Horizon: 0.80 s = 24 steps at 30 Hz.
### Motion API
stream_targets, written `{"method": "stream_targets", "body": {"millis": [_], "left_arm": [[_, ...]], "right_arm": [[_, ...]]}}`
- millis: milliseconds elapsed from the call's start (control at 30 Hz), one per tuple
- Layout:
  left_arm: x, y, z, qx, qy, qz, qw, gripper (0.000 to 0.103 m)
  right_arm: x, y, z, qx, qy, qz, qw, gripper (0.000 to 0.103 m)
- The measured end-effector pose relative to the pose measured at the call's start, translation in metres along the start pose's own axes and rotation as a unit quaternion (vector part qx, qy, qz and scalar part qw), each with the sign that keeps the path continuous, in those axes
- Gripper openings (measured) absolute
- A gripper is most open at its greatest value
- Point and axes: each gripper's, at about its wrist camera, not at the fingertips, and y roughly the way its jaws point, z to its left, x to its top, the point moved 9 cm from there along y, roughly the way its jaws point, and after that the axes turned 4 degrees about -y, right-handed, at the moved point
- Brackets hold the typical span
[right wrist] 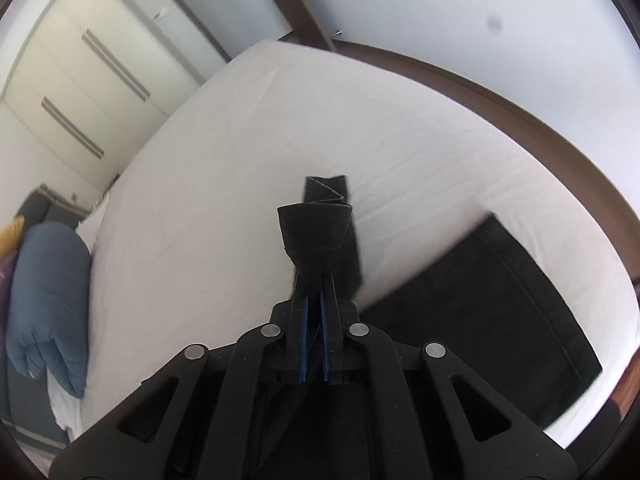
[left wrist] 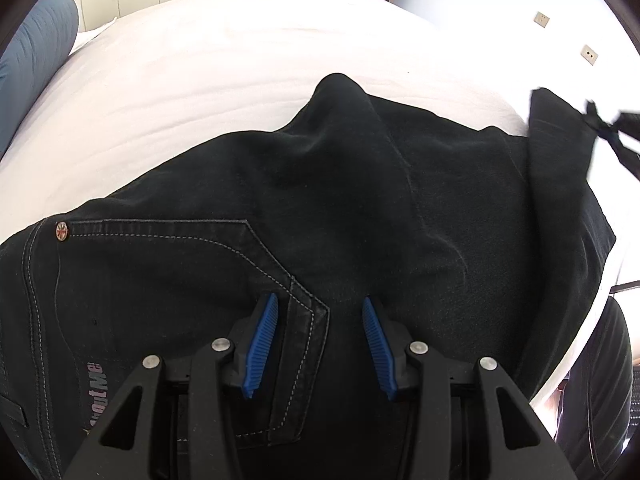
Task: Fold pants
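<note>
At the bottom of the left view, the left gripper (left wrist: pixel 320 304) is spread over the black pants (left wrist: pixel 340 200), on the pocket seam. The right gripper (right wrist: pixel 314 280) pinches a pant leg end (right wrist: pixel 316 232), lifted over the white bed (right wrist: pixel 240 160).

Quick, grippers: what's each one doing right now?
Left gripper: open, pads apart over the pants near the pocket, gripping nothing.
Right gripper: shut on a bunched pants leg end, lifted above the bed.
</note>
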Motion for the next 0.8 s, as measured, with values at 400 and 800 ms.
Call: {"method": "stream_targets", "body": {"millis": [400, 800], "left_arm": [[0.022, 0.010, -0.016, 0.023, -0.013, 0.026, 0.9993, 0.056], [0.039, 0.031, -0.044, 0.047, -0.001, 0.025, 0.9986, 0.078]], "right_arm": [[-0.090, -0.023, -0.167, -0.006, 0.222, -0.029, 0.975, 0.003], [-0.118, -0.048, -0.188, 0.023, 0.265, -0.041, 0.963, 0.000]]}}
